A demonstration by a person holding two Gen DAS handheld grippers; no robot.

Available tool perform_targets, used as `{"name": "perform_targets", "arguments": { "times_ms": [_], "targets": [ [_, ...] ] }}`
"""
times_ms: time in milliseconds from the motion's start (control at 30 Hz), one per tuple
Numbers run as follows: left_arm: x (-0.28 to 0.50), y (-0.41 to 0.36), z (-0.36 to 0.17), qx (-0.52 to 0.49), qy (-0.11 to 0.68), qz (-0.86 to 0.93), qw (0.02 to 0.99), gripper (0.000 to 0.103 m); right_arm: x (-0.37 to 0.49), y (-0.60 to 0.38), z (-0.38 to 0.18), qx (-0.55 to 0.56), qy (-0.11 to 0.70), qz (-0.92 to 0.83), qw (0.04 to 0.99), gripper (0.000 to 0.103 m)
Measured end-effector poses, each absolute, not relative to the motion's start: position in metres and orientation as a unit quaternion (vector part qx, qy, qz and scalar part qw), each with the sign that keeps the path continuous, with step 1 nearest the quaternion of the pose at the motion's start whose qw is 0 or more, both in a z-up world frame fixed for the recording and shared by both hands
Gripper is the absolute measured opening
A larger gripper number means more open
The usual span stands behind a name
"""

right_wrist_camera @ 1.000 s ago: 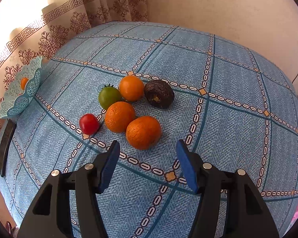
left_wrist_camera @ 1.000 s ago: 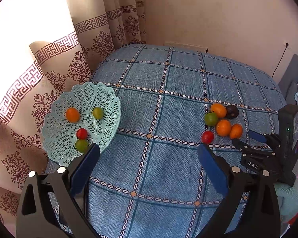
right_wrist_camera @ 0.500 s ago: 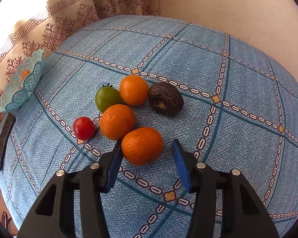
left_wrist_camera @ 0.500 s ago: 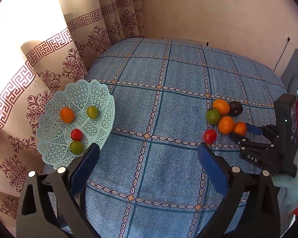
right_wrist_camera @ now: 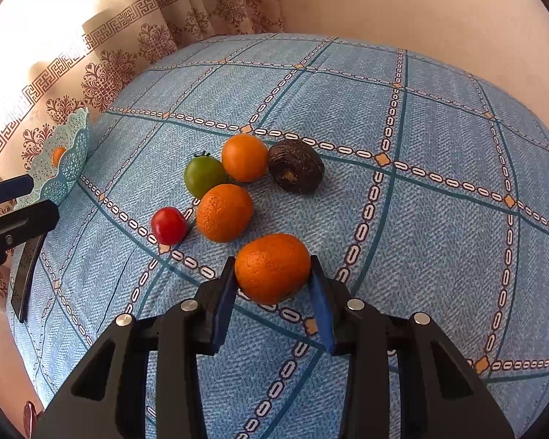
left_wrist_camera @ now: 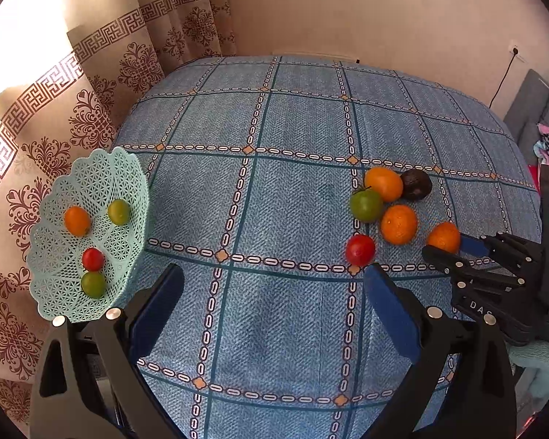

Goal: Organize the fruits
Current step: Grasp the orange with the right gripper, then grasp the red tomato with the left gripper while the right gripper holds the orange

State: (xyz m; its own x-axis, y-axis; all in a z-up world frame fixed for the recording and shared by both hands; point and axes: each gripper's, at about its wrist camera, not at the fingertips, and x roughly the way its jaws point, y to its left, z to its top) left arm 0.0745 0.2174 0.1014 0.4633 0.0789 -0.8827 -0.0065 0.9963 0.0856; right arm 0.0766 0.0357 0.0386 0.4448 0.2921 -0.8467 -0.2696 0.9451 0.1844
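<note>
- Count on the blue checked desk (right_wrist_camera: 439, 139): six fruits in a loose cluster — three oranges, one green tomato (right_wrist_camera: 204, 176), one red tomato (right_wrist_camera: 168, 225), one dark wrinkled avocado (right_wrist_camera: 295, 166).
- Right gripper (right_wrist_camera: 273, 281) has its blue pads pressed on either side of the nearest orange (right_wrist_camera: 272, 267), pebbled skin, bright, sitting at 6 o'clock of the cluster.
- Second orange (right_wrist_camera: 224, 212) lies just beside the red tomato; the third, smoother orange (right_wrist_camera: 244, 157) touches the green tomato and sits against the avocado.
- Mint lattice basket (left_wrist_camera: 91, 183) at the desk's 9 o'clock edge, by the curtain (left_wrist_camera: 102, 84), holds four small fruits: one orange-coloured, one red, two green.
- Left gripper (left_wrist_camera: 272, 303) hovers spread wide above bare cloth, nothing between its pads.
</note>
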Motion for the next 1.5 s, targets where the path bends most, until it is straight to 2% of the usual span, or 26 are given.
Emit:
{"name": "perform_targets", "arguments": {
  "times_ms": [100, 267, 533, 933, 1133, 1233, 1367, 1433, 1500],
  "targets": [
    [0.081, 0.208, 0.089, 0.036, 0.526, 0.013, 0.85, 0.099, 0.069, 0.025, 0.04, 0.02, 0.502, 0.154, 0.851, 0.038],
    [0.092, 0.194, 0.069, 0.034, 0.54, -0.008, 0.841, 0.088, 0.059, 0.009, 0.044, 0.035, 0.502, 0.14, 0.853, 0.038],
    [0.108, 0.184, 0.039, 0.018, 0.564, -0.019, 0.825, 0.063, 0.045, -0.008, 0.053, 0.051, 0.498, 0.131, 0.856, 0.038],
    [0.122, 0.173, 0.035, -0.001, 0.57, -0.042, 0.82, 0.061, 0.041, -0.012, 0.06, 0.055, 0.495, 0.13, 0.857, 0.038],
    [0.123, 0.167, 0.034, -0.018, 0.576, -0.062, 0.815, 0.043, 0.04, -0.01, 0.058, 0.059, 0.498, 0.128, 0.856, 0.038],
    [0.124, 0.166, 0.032, -0.033, 0.58, -0.071, 0.811, 0.038, 0.039, -0.01, 0.059, 0.059, 0.498, 0.127, 0.856, 0.038],
    [0.125, 0.164, 0.032, -0.043, 0.58, -0.08, 0.809, 0.037, 0.036, -0.011, 0.059, 0.061, 0.497, 0.122, 0.857, 0.038],
    [0.125, 0.162, 0.031, -0.037, 0.58, -0.075, 0.81, 0.03, 0.035, -0.011, 0.06, 0.061, 0.496, 0.12, 0.858, 0.038],
    [0.125, 0.164, 0.03, -0.045, 0.583, -0.076, 0.808, 0.028, 0.034, -0.013, 0.061, 0.062, 0.496, 0.119, 0.858, 0.038]
  ]
}}
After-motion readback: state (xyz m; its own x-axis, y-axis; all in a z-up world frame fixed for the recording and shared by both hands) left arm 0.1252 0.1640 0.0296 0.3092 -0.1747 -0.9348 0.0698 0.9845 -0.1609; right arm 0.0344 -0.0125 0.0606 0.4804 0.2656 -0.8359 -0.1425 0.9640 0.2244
